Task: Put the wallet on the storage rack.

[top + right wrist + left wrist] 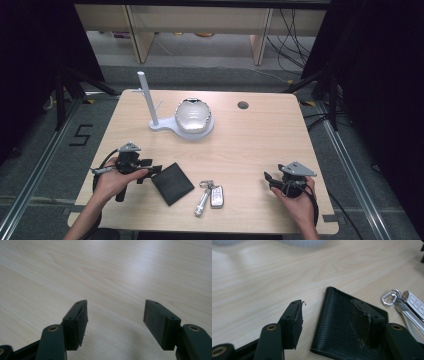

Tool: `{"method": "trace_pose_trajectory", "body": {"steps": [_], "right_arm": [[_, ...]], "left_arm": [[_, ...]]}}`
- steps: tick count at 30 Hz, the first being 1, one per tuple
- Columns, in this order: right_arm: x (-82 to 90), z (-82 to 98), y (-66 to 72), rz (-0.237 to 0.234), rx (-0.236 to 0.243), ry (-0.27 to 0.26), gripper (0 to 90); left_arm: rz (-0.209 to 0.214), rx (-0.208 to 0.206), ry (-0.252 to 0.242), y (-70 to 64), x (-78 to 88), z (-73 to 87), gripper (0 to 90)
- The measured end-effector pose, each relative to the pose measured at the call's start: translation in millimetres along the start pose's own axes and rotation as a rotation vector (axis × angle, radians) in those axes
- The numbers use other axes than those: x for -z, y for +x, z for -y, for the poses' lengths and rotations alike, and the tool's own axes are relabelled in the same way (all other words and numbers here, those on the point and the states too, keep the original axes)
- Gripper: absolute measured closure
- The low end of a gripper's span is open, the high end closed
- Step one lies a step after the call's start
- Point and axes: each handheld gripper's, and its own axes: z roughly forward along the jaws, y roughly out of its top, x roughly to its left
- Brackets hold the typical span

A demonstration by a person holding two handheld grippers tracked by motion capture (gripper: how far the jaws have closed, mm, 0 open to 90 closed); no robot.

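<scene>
The left gripper [327, 315] hangs wide open over the black wallet [337, 327], one jaw above the leather, the other beside it, gripping nothing; keys [404, 305] lie just beside the wallet.

Flat black grained-leather wallet [172, 183], pebbled texture, pale stitching along the edge. Light beige wood-grain tabletop [260, 135], streaky pattern, one dark round hole. Silver metal key bunch with white fob [210, 196], fob has grey button squares. White plastic stand with upright post [150, 107]. Shiny silver-white domed shell [193, 115], faint grid pattern. Black left tongs [329, 315] and black right tongs [116, 322], brass-coloured rivets, grey plates on top.
</scene>
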Motion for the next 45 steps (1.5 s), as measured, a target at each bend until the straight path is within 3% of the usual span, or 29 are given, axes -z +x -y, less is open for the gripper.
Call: {"method": "trace_pose_trajectory", "body": {"steps": [1, 3, 4, 5, 6, 7, 9, 10, 11, 12, 19, 24, 29, 30, 38, 40, 43, 44, 45], "right_arm": [[0.6, -0.2, 1.6, 0.001, -0.015, 0.012, 36.8], [-0.4, -0.5, 1.2, 0.002, 0.012, 0.014, 36.6], [-1.2, -0.5, 1.6, 0.000, 0.016, 0.011, 36.6], [-1.2, -0.5, 1.6, 0.000, 0.016, 0.011, 36.6], [-1.4, -0.8, 2.6, 0.004, 0.024, 0.024, 36.4], [-1.9, -0.9, 2.4, 0.005, 0.031, 0.019, 36.4], [-2.2, -1.1, 2.0, 0.012, 0.044, 0.019, 36.4], [-2.6, -1.2, 2.3, 0.013, 0.042, 0.024, 36.3], [-2.6, -1.2, 2.3, 0.013, 0.042, 0.024, 36.3], [-2.6, -1.4, 2.8, -0.002, 0.029, 0.039, 36.3], [-3.2, -1.5, 2.8, 0.011, 0.040, 0.034, 36.3], [-3.5, -1.7, 3.1, 0.011, 0.047, 0.038, 36.2], [-3.5, -1.9, 3.7, 0.000, 0.036, 0.052, 36.1], [-3.5, -1.9, 3.7, 0.000, 0.036, 0.052, 36.1], [-4.5, -1.9, 3.2, 0.007, 0.053, 0.043, 35.9], [-4.5, -1.9, 3.1, 0.007, 0.054, 0.044, 35.9], [-4.5, -2.3, 3.1, 0.010, 0.063, 0.054, 35.8], [-4.7, -2.2, 4.2, -0.004, 0.047, 0.065, 35.8], [-5.0, -2.6, 3.5, 0.009, 0.066, 0.066, 35.7]], "left_arm": [[0.011, -0.015, 0.064, 3.2, -4.1, -5.9, 42.7], [0.009, -0.025, 0.075, 4.3, -8.0, -8.5, 42.3], [0.017, -0.041, 0.129, 4.6, -14.7, -13.7, 42.0], [0.017, -0.041, 0.129, 4.6, -14.7, -13.7, 41.7], [0.025, -0.065, 0.194, 5.6, -17.0, -17.1, 41.3], [0.040, -0.042, 0.196, 4.1, -20.6, -18.1, 41.1], [0.044, -0.051, 0.247, 4.5, -24.2, -22.3, 41.1], [0.050, -0.091, 0.308, 7.9, -24.5, -25.6, 40.8], [0.052, -0.098, 0.328, 8.4, -25.7, -27.2, 40.8], [0.043, -0.098, 0.331, 8.2, -26.8, -28.0, 40.7], [0.042, -0.113, 0.399, 5.9, -31.8, -26.9, 39.4], [-0.007, -0.130, 0.435, -0.1, -34.2, -29.8, 36.6], [0.014, -0.118, 0.456, -1.6, -37.2, -32.5, 37.5], [0.001, -0.120, 0.460, -2.6, -37.4, -32.9, 37.5], [0.028, -0.085, 0.517, -0.8, -45.1, -32.6, 38.7], [0.029, -0.100, 0.540, 0.2, -44.8, -33.7, 39.2], [0.037, -0.087, 0.545, 0.9, -45.7, -33.7, 39.9], [0.044, -0.083, 0.551, 1.3, -45.6, -34.0, 40.3], [0.058, -0.077, 0.554, 2.2, -46.2, -34.3, 43.1]]}}
